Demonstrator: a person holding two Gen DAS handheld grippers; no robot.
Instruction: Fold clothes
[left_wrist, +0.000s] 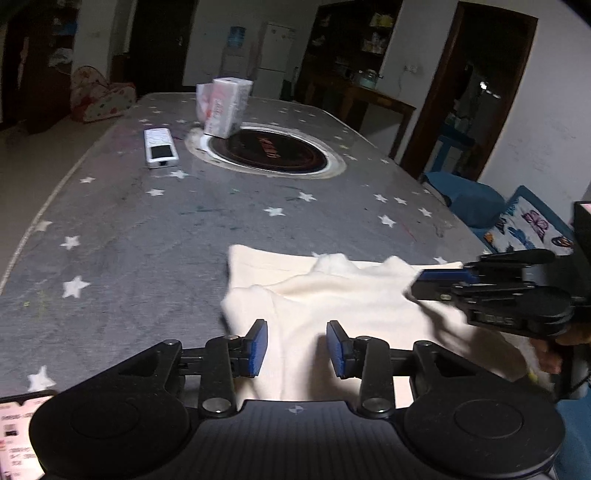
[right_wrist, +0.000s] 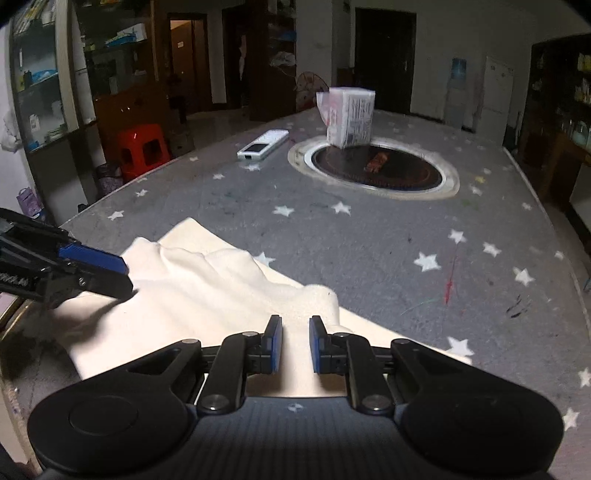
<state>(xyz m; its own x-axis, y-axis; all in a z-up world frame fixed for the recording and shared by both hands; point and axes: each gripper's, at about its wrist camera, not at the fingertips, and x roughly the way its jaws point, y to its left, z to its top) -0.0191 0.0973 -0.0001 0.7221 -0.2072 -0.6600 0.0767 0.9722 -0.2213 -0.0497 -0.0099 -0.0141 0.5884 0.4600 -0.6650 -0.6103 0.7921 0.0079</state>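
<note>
A cream-white garment (left_wrist: 332, 295) lies rumpled and partly folded at the near edge of the grey star-patterned table (left_wrist: 147, 229). It also shows in the right wrist view (right_wrist: 207, 288). My left gripper (left_wrist: 296, 347) is open, its blue pads over the garment's near part, holding nothing. My right gripper (right_wrist: 295, 343) is open with a narrower gap, just above the garment's raised fold. In the left wrist view the right gripper (left_wrist: 417, 284) reaches in from the right over the cloth. In the right wrist view the left gripper (right_wrist: 122, 277) comes in from the left.
A white remote control (left_wrist: 159, 147) lies left of a round black hotplate (left_wrist: 273, 151) set in the table's middle. A white wrapped box (left_wrist: 225, 107) stands at the hotplate's far rim. A phone (left_wrist: 18, 435) lies at the near left. A red stool (right_wrist: 142, 149) stands beyond the table.
</note>
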